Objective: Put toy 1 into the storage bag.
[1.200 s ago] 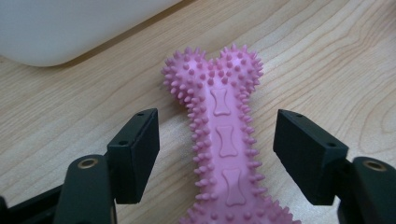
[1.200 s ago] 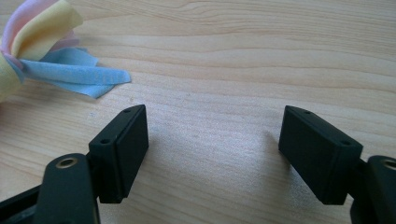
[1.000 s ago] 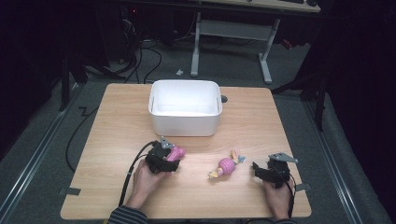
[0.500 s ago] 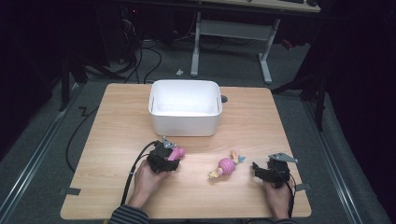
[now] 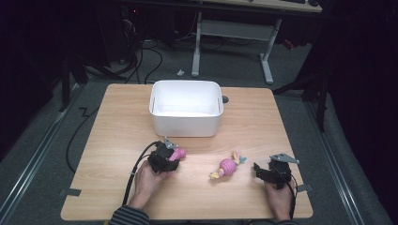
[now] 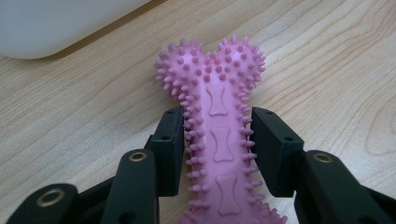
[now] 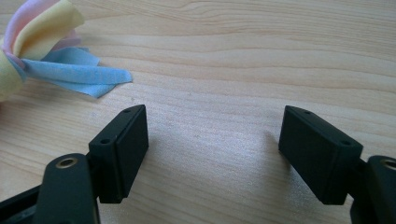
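My left hand-held gripper [image 6: 215,140] has just been closing, and the pads now pinch the shaft of the pink spiked rubber bone toy [image 6: 215,116], which lies flat on the light wood worktop [image 5: 117,140] just in front of the white plastic tub [image 5: 186,112]. My right hand-held gripper [image 7: 212,149] is released, its jaws spread over bare wood with nothing between them.

What worries me is the grip. The soft spikes may flex under the pads, so the bone could twist or slide out when I lift. The hold also sits near one end of the shaft, so the free knobbed end might droop and catch the tub rim on the way over.

By my count: one pink bone, one tub, and one pink ball toy with pastel fabric tails [image 5: 227,166] lying between my two hands, near the right gripper but apart from it.
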{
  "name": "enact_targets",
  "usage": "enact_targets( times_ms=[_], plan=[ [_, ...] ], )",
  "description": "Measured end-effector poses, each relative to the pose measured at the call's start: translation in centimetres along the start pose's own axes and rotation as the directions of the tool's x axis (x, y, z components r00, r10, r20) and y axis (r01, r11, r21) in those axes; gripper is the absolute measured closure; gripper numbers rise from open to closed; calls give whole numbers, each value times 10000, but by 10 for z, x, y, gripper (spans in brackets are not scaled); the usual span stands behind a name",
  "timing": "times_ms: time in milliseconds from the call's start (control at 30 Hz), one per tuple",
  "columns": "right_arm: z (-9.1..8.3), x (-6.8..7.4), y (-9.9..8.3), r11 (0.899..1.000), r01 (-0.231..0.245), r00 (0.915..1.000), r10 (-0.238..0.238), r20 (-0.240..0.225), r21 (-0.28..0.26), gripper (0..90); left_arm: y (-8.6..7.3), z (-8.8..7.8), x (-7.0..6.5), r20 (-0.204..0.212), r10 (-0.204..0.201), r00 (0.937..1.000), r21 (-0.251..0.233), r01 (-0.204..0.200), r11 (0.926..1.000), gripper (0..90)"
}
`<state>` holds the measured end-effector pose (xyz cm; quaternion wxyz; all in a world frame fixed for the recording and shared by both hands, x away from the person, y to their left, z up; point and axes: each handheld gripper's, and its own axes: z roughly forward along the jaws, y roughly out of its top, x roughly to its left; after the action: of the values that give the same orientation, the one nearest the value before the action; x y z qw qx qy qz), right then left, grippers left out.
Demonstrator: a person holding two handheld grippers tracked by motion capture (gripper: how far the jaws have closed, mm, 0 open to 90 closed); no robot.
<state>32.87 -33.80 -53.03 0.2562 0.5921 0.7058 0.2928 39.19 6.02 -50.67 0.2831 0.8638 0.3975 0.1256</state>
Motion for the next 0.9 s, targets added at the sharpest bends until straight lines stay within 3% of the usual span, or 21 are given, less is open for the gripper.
enact_targets(
  times_ms=[467,900],
  plan=[
    [0,0,0,10000,10,10000,-10,-20,-1,241,1,-3,-5,25,496,9988,139,-497,9987,587],
    [0,0,0,10000,22,10000,-22,-31,-1,241,2,-19,-2,599,329,9977,-133,-322,9994,588]
  ],
)
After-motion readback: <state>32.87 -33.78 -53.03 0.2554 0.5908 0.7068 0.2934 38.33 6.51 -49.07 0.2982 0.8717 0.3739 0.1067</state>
